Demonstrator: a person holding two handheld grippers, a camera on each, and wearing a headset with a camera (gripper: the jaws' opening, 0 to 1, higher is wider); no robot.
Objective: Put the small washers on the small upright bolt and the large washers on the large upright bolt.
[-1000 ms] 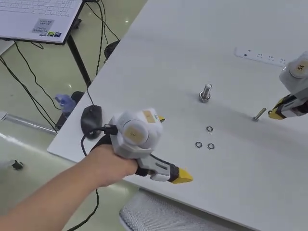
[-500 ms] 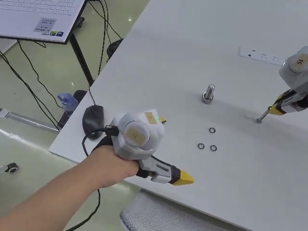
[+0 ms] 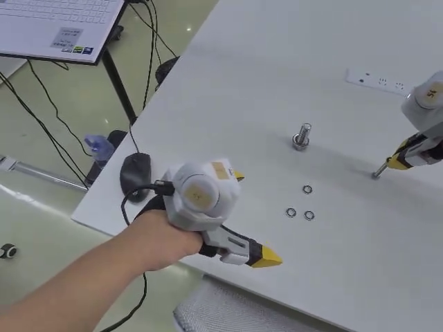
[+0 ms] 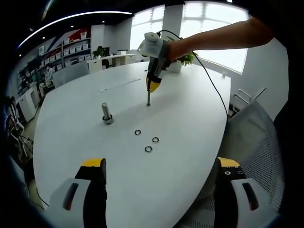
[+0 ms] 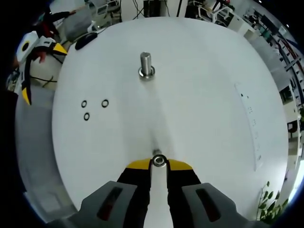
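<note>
1. Head view: my left claw (image 3: pixel 253 216) hangs over the near edge of the tabletop (image 3: pixel 360 277); three loose washers (image 3: pixel 302 205) lie between the claws, near the large bolt (image 3: pixel 302 136); my right claw (image 3: pixel 394 164) touches the top of the small bolt (image 3: pixel 378 171).
2. Left gripper view: my left claw is released, jaws wide apart, holding nothing; the right claw points down onto the small bolt.
3. Right gripper view: my right claw is clenched on a ring I judge to be a small washer (image 5: pixel 159 161), right at the bolt's end; I should centre the hole on the shank, lower in line with it, then let go; a sideways nudge could topple the bolt.
</note>
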